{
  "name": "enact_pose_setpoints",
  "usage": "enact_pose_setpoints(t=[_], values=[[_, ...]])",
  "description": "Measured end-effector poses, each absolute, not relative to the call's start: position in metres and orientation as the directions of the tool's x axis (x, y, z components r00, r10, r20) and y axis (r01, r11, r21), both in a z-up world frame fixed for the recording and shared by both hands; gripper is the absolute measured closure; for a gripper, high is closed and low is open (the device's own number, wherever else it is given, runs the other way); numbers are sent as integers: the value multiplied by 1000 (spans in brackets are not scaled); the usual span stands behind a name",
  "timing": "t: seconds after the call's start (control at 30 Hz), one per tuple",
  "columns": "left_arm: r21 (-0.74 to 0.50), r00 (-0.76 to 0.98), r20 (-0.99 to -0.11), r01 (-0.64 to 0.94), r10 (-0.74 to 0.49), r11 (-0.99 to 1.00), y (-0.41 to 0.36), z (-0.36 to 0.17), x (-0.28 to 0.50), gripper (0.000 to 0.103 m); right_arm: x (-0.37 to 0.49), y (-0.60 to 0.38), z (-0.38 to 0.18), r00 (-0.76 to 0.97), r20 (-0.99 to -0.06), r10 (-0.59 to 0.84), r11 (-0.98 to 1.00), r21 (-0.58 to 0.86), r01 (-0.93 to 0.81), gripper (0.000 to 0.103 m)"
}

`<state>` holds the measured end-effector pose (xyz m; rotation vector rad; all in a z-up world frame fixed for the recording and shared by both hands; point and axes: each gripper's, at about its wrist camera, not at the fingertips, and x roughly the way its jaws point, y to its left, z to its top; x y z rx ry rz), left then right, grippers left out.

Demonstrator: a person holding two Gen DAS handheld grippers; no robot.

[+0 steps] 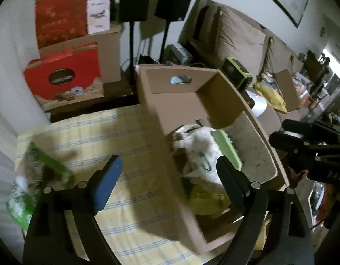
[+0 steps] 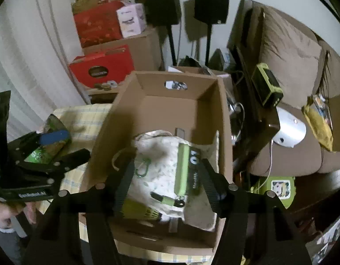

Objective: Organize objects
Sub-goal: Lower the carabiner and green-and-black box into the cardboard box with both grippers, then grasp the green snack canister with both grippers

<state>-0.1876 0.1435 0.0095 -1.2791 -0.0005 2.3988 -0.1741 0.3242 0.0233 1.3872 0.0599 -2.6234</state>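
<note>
I hold the left gripper (image 1: 170, 172) over the near wall of the cardboard box (image 1: 161, 110), jaws wide apart with nothing between them. The right gripper (image 2: 167, 176) hangs above the box interior, jaws apart and empty. A white pouch (image 2: 158, 154) and a green case (image 2: 181, 167) lie inside the box. A green packet (image 1: 44, 165) lies on the yellow checked cloth (image 1: 125, 154), left of the box.

Cardboard box (image 2: 170, 108) on checked surface (image 2: 90, 114): white pouch (image 2: 156, 165), green case (image 2: 182, 170) inside. Right gripper (image 2: 167, 176) above, jaws apart, empty.
</note>
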Motion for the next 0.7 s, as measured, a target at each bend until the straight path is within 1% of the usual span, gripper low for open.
enact_pose_setpoints(t=[0.03,0.13,0.2,0.27,0.37,0.4,0.53,0.7], values=[[-186,-498,-792,-357,355,-915,138,11,-186,15,-173,320,25,-558,-820,-128,-984,35,174,31],[-183,-516,-786,-333,341,-925,118,17,-182,11,-171,306,27,-582,-806,-109,-983,-1,185,21],[-190,-524,-782,-313,336,-931,103,20,-180,5,-169,294,28,-590,-799,-116,-981,-3,196,21],[-196,-539,-773,-296,333,-935,90,23,-176,0,-169,286,28,-593,-796,-122,-979,-2,204,16],[-189,-567,-759,-279,320,-941,72,29,-169,0,-166,269,29,-606,-780,-158,-973,17,231,1],[-188,-575,-756,-267,313,-945,63,30,-167,0,-164,260,30,-612,-770,-179,-967,23,253,0],[-191,-585,-756,-232,294,-954,40,33,-162,0,-162,231,34,-630,-755,-179,-961,-3,277,0],[-185,-598,-760,-174,253,-967,3,36,-155,0,-162,201,36,-640,-739,-210,-950,1,311,0]])
